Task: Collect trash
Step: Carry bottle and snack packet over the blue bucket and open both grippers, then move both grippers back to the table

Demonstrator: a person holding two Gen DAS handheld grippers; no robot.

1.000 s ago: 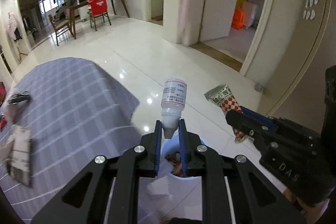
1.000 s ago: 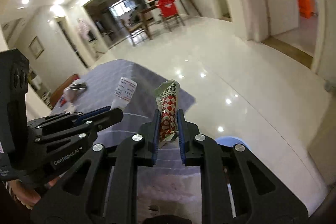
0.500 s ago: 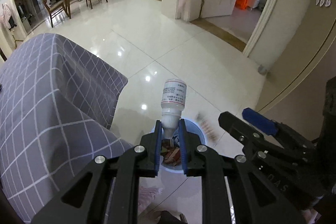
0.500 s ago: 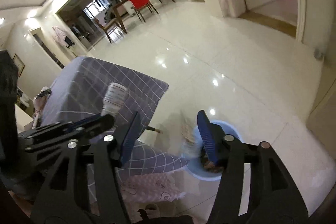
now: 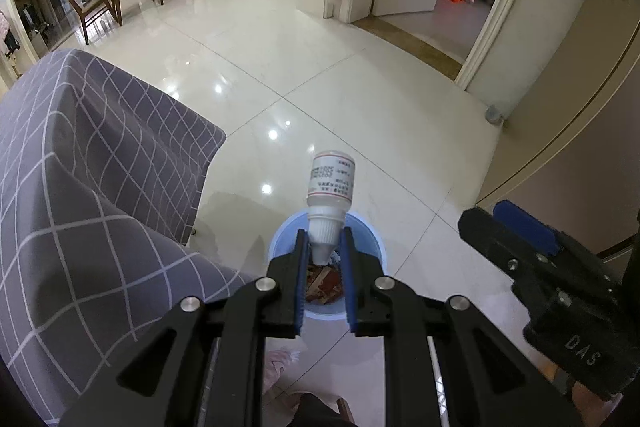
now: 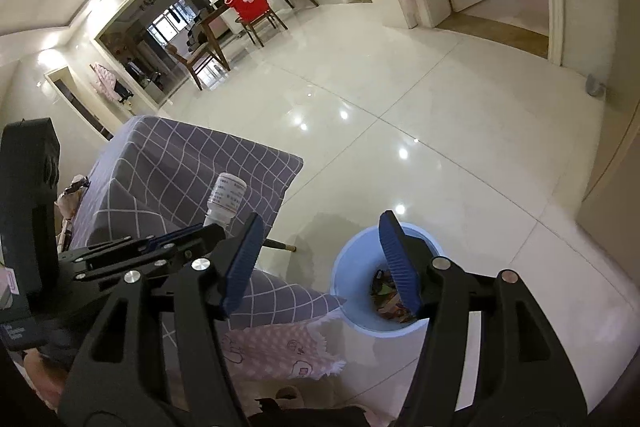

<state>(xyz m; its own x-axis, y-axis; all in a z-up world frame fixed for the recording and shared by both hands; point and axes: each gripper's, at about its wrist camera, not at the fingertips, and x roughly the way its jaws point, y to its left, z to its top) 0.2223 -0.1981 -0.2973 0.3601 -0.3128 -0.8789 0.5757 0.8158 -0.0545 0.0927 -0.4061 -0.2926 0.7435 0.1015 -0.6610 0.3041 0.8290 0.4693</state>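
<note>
My left gripper (image 5: 323, 247) is shut on the cap end of a small white plastic bottle (image 5: 330, 195) with a printed label and holds it right above a light blue trash bin (image 5: 360, 227) on the floor. Wrappers lie inside the bin (image 6: 352, 307). My right gripper (image 6: 320, 259) is open and empty, above the bin's near rim. The bottle also shows in the right wrist view (image 6: 225, 201), left of my right gripper. The right gripper shows at the right of the left wrist view (image 5: 520, 239).
A table under a grey checked cloth (image 5: 80, 187) stands left of the bin, with some items on its far end (image 6: 72, 191). A pink dotted cloth (image 6: 280, 351) hangs near the bin. White tiled floor (image 5: 320, 67) spreads ahead; a wall and doorway (image 5: 560, 107) stand on the right.
My right gripper opened and the red checked snack wrapper dropped into the bin. Both grippers tilted down over the bin. My left gripper kept its hold on the bottle.
</note>
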